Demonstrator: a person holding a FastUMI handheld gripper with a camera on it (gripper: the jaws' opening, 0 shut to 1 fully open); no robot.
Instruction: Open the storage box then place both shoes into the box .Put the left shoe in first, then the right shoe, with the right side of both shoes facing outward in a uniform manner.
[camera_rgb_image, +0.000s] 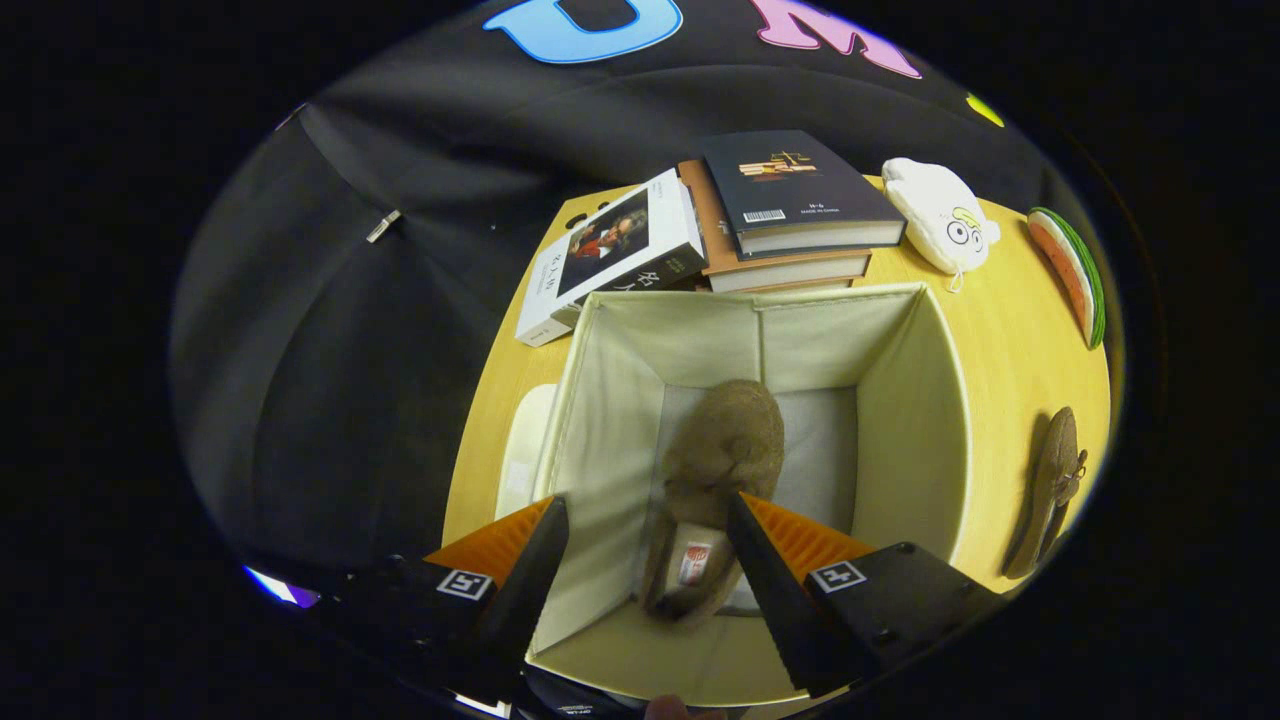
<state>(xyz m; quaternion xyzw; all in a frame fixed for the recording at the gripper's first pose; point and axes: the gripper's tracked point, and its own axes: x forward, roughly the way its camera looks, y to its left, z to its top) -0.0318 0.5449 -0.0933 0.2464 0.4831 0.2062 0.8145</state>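
Note:
The cream fabric storage box (910, 400) stands open on the yellow table, seen from above. One brown shoe (722, 450) lies on its grey floor, toe pointing away from me, heel with a white label below the fingers. My gripper (645, 515) hovers over the box's near side, open, with nothing held; the shoe lies apart from both fingers, lower down. The second brown shoe (1052, 490) rests on its side on the table, right of the box.
The box's cream lid (522, 450) lies on the table at the left of the box. Books (700, 230) are stacked behind the box. A white plush toy (940, 215) and a watermelon-slice toy (1075, 270) sit at the back right.

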